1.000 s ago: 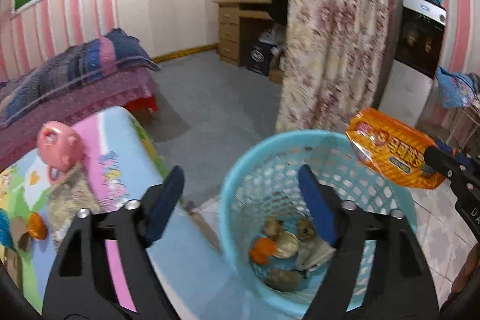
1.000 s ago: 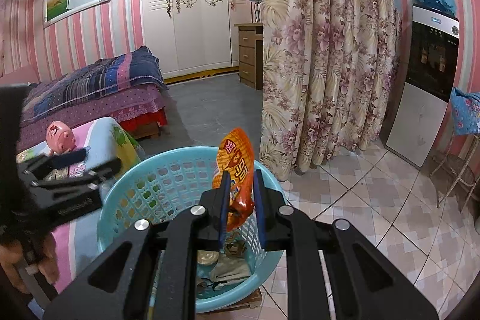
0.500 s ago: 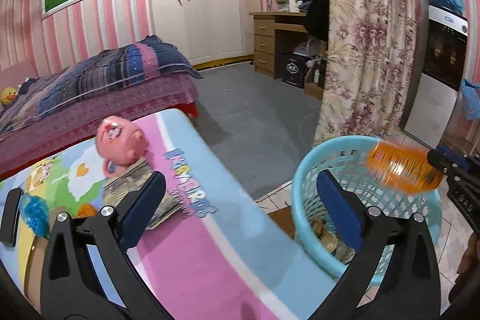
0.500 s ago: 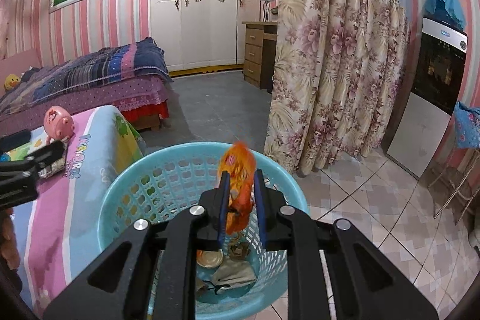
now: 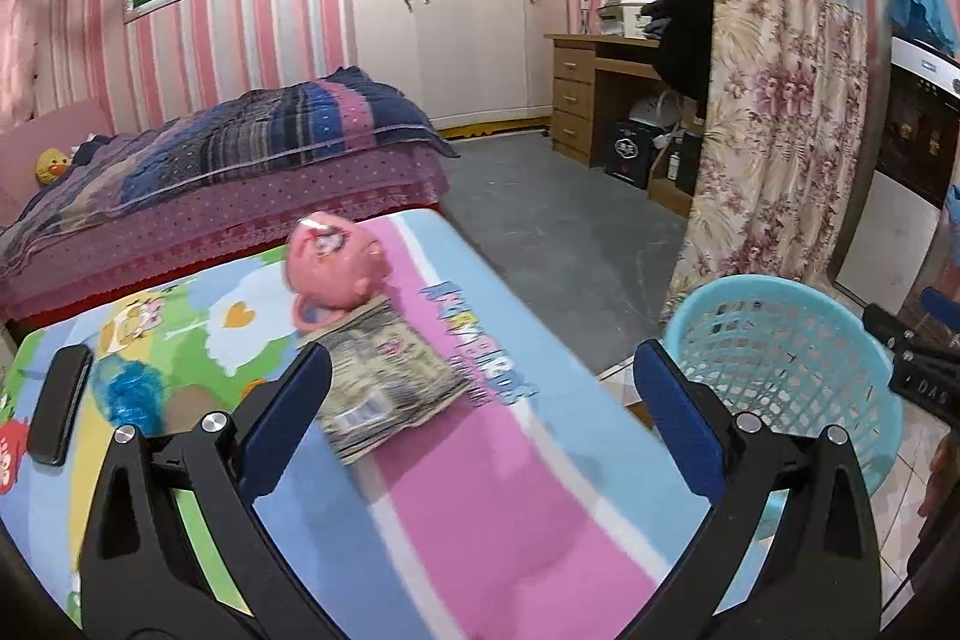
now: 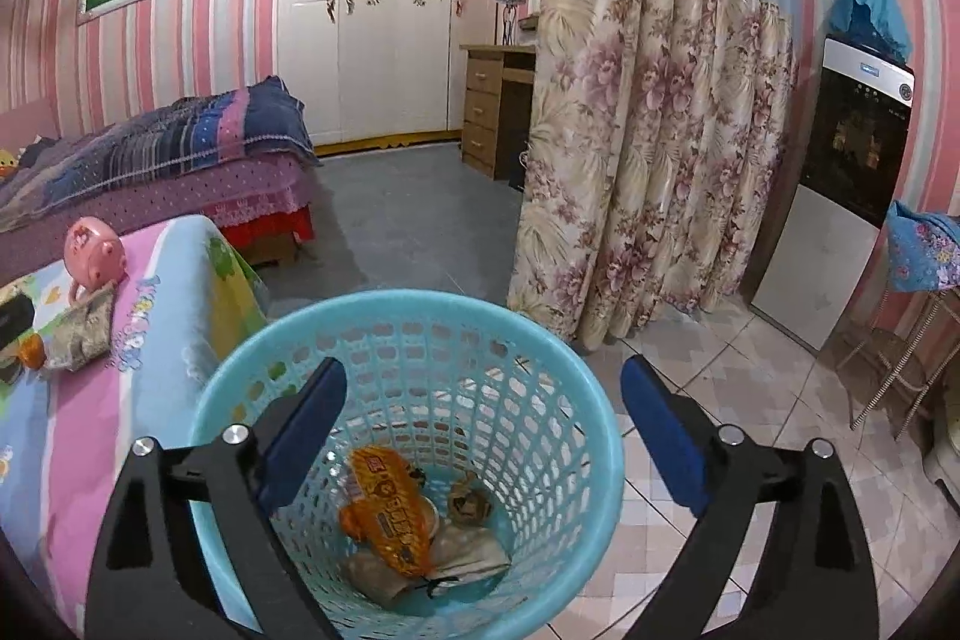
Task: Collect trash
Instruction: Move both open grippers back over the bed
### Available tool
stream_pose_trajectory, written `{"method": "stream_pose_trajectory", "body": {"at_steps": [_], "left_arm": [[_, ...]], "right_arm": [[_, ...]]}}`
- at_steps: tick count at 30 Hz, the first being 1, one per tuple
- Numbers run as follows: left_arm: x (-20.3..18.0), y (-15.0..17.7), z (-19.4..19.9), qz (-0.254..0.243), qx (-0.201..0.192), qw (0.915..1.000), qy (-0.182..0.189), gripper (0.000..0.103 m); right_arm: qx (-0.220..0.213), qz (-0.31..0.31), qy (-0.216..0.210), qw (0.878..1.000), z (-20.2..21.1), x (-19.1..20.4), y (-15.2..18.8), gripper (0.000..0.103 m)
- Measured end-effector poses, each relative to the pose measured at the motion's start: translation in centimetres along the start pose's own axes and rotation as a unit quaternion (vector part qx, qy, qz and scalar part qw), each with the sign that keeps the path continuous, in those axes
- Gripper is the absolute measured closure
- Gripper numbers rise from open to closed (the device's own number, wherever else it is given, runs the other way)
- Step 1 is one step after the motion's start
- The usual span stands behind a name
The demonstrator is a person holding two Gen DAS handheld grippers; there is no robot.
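Trash lies at the bottom of the blue basket [image 6: 414, 340]: an orange snack bag [image 6: 390, 511] rests on top of some crumpled wrappers [image 6: 468, 550] and a small brown lump [image 6: 471, 503]. The right gripper [image 6: 483, 400] hangs over the mouth of the basket; its fingers have just been opening and now stand spread wide, with nothing between them, the snack bag lying free below. The basket stands on the tiled floor [image 6: 750, 400], just beside a tabletop [image 5: 480, 490] covered with a pink and blue cartoon cloth. On this tabletop a flattened patterned packet [image 5: 384, 388] lies touching a pink toy [image 5: 336, 265], and a blue crumpled thing [image 5: 129, 394] and a black phone [image 5: 60, 412] lie further to the left. The left gripper [image 5: 480, 391] is over the tabletop near the packet, its fingers spread wide and holding nothing. Behind are a bed [image 5: 210, 160] and a flowered curtain [image 6: 648, 160].
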State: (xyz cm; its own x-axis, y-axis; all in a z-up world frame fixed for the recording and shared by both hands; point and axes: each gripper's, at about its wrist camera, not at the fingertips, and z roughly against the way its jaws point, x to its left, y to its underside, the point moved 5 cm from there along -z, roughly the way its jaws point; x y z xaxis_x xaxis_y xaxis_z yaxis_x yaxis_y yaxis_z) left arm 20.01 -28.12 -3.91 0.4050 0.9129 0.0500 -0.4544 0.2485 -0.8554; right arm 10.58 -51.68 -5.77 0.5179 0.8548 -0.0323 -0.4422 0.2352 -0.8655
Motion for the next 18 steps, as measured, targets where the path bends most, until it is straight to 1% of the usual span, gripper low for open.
{"method": "stream_pose_trajectory", "body": {"at_steps": [3,7,10,14,18], "left_arm": [[2.0,0.2,0.8,0.006,-0.001,0.9999,-0.014,0.006],[5.7,0.5,1.8,0.023,0.001,0.9991,-0.035,0.006],[9.1,0.8,2.5,0.034,0.004,0.9976,-0.060,0.006],[14.1,1.5,3.4,0.046,0.009,0.9944,-0.095,0.006],[18.4,2.9,3.2,0.066,0.017,0.9896,-0.127,0.006]], "right_arm": [[-0.008,0.004,-0.021,1.000,0.5,1.5,-0.6,0.011],[-0.017,0.017,-0.047,0.999,1.1,4.2,-1.2,0.010],[-0.019,0.018,-0.072,0.997,1.3,6.5,-1.5,0.010],[-0.020,0.030,-0.103,0.994,1.6,10.6,-1.6,0.010],[-0.020,0.058,-0.119,0.991,1.8,14.3,-1.2,0.010]]}}
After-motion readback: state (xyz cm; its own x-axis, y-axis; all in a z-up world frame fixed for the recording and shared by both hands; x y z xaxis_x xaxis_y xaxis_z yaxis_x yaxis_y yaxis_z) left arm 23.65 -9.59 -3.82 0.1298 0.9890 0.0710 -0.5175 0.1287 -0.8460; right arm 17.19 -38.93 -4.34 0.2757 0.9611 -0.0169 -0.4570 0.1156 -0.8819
